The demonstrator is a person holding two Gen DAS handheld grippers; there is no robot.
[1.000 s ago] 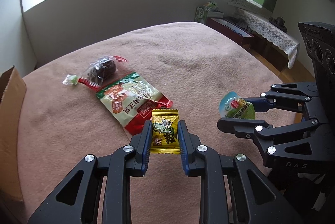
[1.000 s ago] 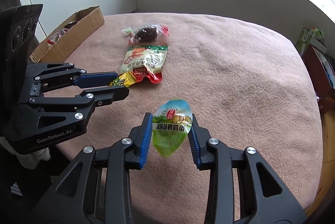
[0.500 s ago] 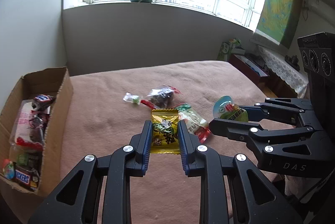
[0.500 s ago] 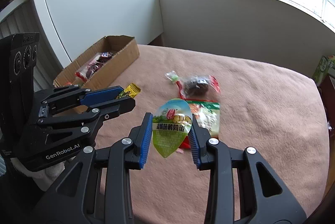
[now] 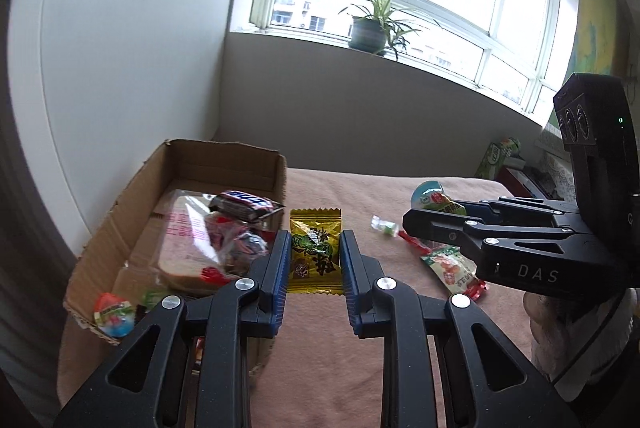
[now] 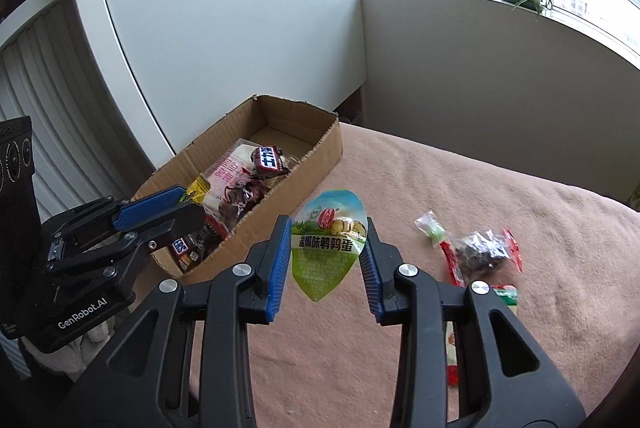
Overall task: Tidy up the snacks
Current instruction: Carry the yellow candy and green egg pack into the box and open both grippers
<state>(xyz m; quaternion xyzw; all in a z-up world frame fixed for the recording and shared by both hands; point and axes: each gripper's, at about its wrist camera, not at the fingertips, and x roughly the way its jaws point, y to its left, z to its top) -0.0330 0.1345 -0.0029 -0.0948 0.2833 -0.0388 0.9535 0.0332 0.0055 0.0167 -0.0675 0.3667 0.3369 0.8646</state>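
My left gripper (image 5: 315, 256) is shut on a yellow candy packet (image 5: 315, 252), held above the table beside the right wall of the cardboard box (image 5: 132, 199). The box holds several snacks, among them a Snickers bar (image 5: 242, 203). My right gripper (image 6: 326, 252) is shut on a green quail-egg packet (image 6: 326, 246), held in the air to the right of the box (image 6: 320, 151). In the right wrist view the left gripper (image 6: 160, 209) hovers over the box's near end.
On the pink blanket (image 6: 500, 195) lie a clear packet of dark dried fruit (image 6: 480, 246) and a red-green snack bag (image 5: 452, 266). A white cabinet stands behind the box. A potted plant (image 5: 370, 27) sits on the windowsill.
Both grippers have swung left toward the cardboard box, each still holding its packet. The box now fills the left of both views.
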